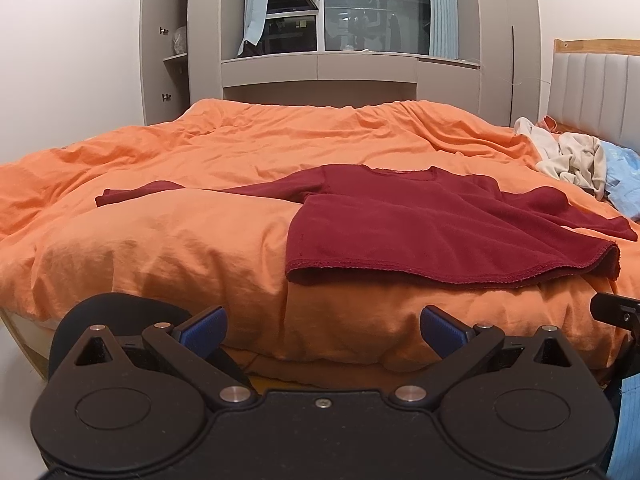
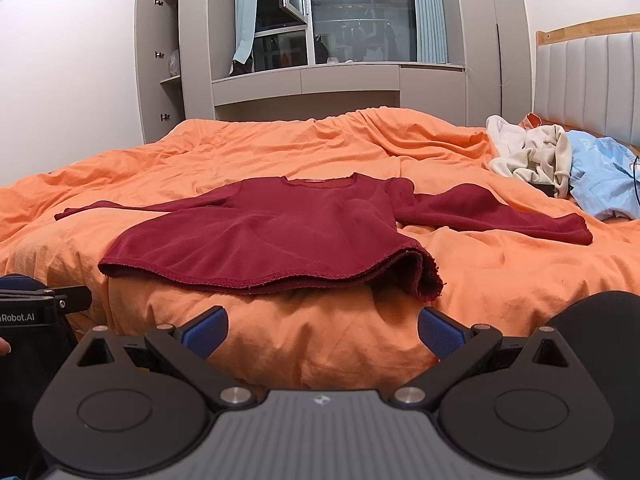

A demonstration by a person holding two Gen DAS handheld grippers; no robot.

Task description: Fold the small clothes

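A dark red long-sleeved top (image 1: 420, 224) lies spread flat on the orange bed cover (image 1: 180, 240), neck away from me, hem near the front edge, both sleeves out to the sides. It also shows in the right wrist view (image 2: 280, 236). My left gripper (image 1: 322, 330) is open and empty, low in front of the bed edge, left of the hem. My right gripper (image 2: 322, 330) is open and empty, just in front of the hem's right part. The hem's right corner (image 2: 428, 280) curls up.
A pile of cream clothes (image 2: 532, 152) and a light blue garment (image 2: 604, 180) lie at the right by the padded headboard (image 2: 588, 80). A grey wardrobe and a window stand behind the bed. The left gripper's body (image 2: 44, 308) shows at the left.
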